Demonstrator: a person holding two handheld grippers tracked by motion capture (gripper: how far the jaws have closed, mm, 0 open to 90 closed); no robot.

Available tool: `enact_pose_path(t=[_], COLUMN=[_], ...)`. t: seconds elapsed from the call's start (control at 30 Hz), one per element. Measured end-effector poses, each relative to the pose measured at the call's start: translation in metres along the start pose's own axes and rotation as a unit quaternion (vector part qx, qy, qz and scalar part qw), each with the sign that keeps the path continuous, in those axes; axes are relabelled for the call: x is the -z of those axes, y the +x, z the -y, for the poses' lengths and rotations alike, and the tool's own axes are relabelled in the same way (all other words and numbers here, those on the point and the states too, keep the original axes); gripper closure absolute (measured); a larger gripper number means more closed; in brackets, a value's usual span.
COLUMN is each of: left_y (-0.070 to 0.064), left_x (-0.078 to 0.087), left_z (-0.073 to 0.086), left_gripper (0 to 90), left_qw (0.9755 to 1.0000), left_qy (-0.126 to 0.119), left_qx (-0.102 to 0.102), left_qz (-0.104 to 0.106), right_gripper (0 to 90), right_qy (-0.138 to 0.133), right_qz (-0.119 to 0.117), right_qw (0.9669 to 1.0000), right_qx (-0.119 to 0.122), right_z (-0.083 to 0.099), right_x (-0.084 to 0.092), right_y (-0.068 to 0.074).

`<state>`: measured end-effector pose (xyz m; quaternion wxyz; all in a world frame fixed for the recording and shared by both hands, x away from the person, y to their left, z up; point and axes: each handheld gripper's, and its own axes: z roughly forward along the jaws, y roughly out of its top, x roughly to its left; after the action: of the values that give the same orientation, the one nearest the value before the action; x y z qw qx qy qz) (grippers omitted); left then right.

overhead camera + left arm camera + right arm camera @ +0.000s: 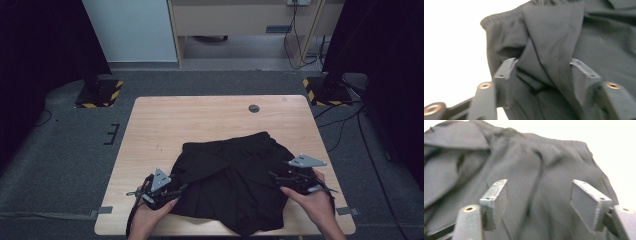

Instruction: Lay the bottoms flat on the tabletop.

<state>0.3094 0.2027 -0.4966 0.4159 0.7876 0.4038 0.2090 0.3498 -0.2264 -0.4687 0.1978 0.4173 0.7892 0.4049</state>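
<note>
A black pair of shorts (235,175) lies crumpled on the near half of the wooden table (200,115). My left gripper (182,187) rests at the garment's left edge, held by a hand. In the left gripper view its jaws (541,62) stand apart, with a fold of the shorts (599,37) and the elastic waistband lying between and beyond them, not pinched. My right gripper (274,176) sits at the garment's right side. Its jaws (539,182) are also wide apart above the dark fabric (524,157), with nothing pressed between the pads.
A round cable hole (254,108) sits near the table's far edge. Two stand bases with yellow and black stripes (100,92) (325,90) rest on the carpet beyond the far corners. Cables (350,120) trail across the floor at the right.
</note>
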Motion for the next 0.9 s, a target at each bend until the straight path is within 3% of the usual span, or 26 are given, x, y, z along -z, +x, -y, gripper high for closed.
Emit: enact_pose_path(t=[0.07, 0.1, 0.13, 0.17, 0.23, 0.27, 0.33, 0.37, 0.47, 0.53, 0.6, 0.63, 0.7, 0.73, 0.77, 0.8, 0.83, 0.87, 0.9], left_y=[0.000, -0.001, -0.002, -0.004, -0.008, -0.011, -0.013, -0.013, -0.014, -0.011, -0.010, -0.010, -0.009, -0.010, -0.010, -0.008, -0.008, -0.007, -0.006], left_x=[-0.002, -0.005, -0.009, -0.015, -0.024, -0.029, -0.031, -0.031, -0.027, -0.020, -0.009, -0.004, 0.004, 0.011, 0.011, 0.018, 0.018, 0.021, 0.024], left_z=[-0.001, -0.002, -0.002, -0.002, -0.002, -0.004, -0.006, -0.006, -0.005, -0.002, 0.002, 0.004, 0.009, 0.016, 0.016, 0.024, 0.024, 0.027, 0.029], left_gripper=[31.8, 31.3, 31.3, 32.7, 36.6, 46.5, 59.3, 65.9, 78.5, 86.5, 87.1, 87.4, 87.4, 87.4, 87.4, 87.2, 86.9, 86.9, 86.5], left_qw=[1.0000, 1.0000, 0.9999, 0.9996, 0.9991, 0.9987, 0.9982, 0.9982, 0.9965, 0.9954, 0.9945, 0.9938, 0.9924, 0.9899, 0.9899, 0.9891, 0.9891, 0.9892, 0.9893], left_qy=[-0.003, -0.002, 0.002, 0.012, 0.022, 0.027, 0.033, 0.033, 0.054, 0.061, 0.076, 0.085, 0.100, 0.121, 0.121, 0.129, 0.129, 0.129, 0.129], left_qx=[0.000, -0.001, -0.005, -0.007, -0.006, -0.010, -0.013, -0.013, -0.020, -0.012, -0.018, -0.022, -0.019, -0.031, -0.031, -0.030, -0.030, -0.027, -0.028], left_qz=[0.000, 0.003, 0.009, 0.025, 0.036, 0.042, 0.048, 0.048, 0.062, 0.073, 0.070, 0.067, 0.070, 0.067, 0.067, 0.063, 0.063, 0.065, 0.063], right_gripper=[25.5, 24.9, 24.9, 24.5, 25.6, 44.9, 81.0, 90.0, 90.0, 90.0, 90.0, 90.0, 89.9, 82.2, 82.2, 71.2, 71.2, 65.0, 49.6], right_qy=[0.004, 0.012, 0.012, 0.019, 0.046, 0.072, 0.083, 0.079, 0.071, 0.077, 0.078, 0.079, 0.077, 0.066, 0.066, 0.053, 0.053, 0.047, 0.040], right_qz=[-0.004, -0.010, -0.010, -0.014, -0.016, -0.013, -0.017, -0.028, -0.037, -0.035, -0.028, -0.015, -0.007, -0.001, -0.001, -0.001, -0.001, -0.002, -0.007], right_qw=[1.0000, 0.9999, 0.9999, 0.9997, 0.9988, 0.9973, 0.9964, 0.9964, 0.9968, 0.9959, 0.9959, 0.9965, 0.9968, 0.9978, 0.9978, 0.9986, 0.9986, 0.9989, 0.9992], right_qx=[0.000, -0.004, -0.004, -0.008, -0.011, -0.009, 0.007, 0.011, 0.011, 0.032, 0.035, 0.024, 0.019, 0.008, 0.008, -0.007, -0.007, -0.007, -0.009], right_z=[-0.005, -0.013, -0.013, -0.015, -0.016, -0.013, -0.011, -0.011, -0.011, -0.003, 0.002, 0.015, 0.020, 0.025, 0.025, 0.022, 0.022, 0.017, 0.006], right_x=[-0.009, -0.031, -0.031, -0.043, -0.067, -0.085, -0.091, -0.090, -0.081, -0.057, -0.048, -0.030, -0.024, -0.015, -0.015, -0.014, -0.014, -0.015, -0.023], right_y=[0.005, 0.014, 0.014, 0.018, 0.023, 0.025, 0.026, 0.027, 0.028, 0.029, 0.026, 0.015, 0.008, -0.005, -0.005, -0.011, -0.011, -0.012, -0.010])
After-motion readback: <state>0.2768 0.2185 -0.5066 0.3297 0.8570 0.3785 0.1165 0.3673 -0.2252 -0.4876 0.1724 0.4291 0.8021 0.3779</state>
